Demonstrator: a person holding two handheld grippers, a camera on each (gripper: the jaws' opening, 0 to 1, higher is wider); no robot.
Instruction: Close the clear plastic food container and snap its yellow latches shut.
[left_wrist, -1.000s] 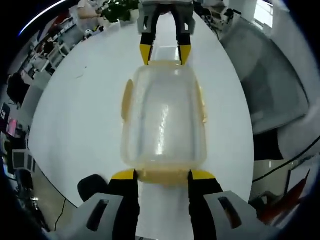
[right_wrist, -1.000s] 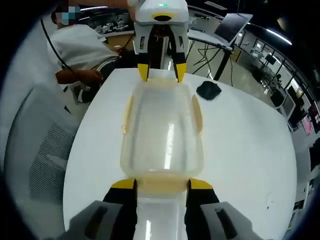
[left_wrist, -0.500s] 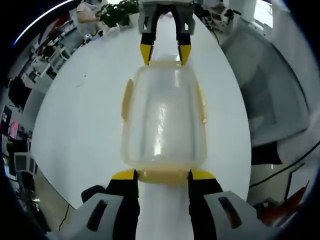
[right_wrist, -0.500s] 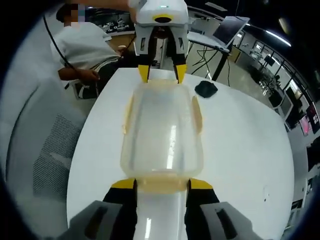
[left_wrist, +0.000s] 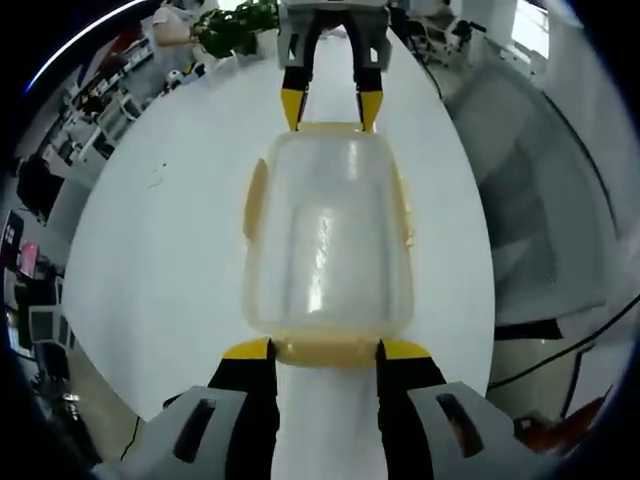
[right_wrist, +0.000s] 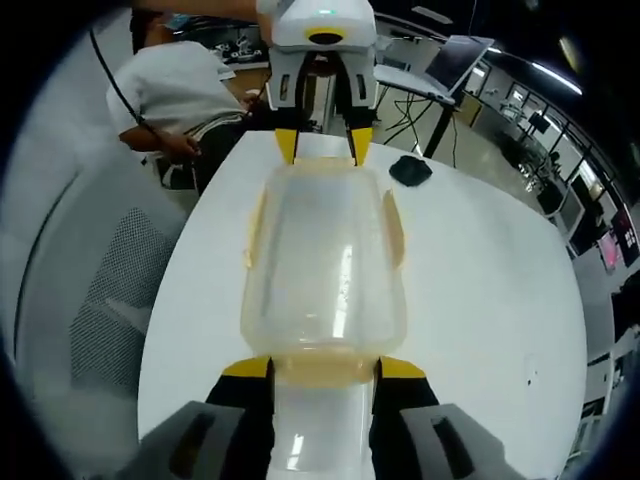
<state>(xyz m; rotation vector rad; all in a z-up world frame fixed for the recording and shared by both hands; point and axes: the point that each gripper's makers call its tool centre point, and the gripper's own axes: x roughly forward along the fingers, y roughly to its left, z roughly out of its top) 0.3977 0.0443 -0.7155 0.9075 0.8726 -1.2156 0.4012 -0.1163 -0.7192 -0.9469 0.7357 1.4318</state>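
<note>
Lying lidded, clear food container (left_wrist: 328, 245), yellow latches (left_wrist: 254, 199) along its sides.

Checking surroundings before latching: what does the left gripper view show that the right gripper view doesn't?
Left gripper view: a green leafy plant beyond the far table edge. Right gripper view: a small black object on the round white table, a person in a white shirt, and a grey mesh chair. Both: the clear plastic food container between the two tools, one at each end latch.
</note>
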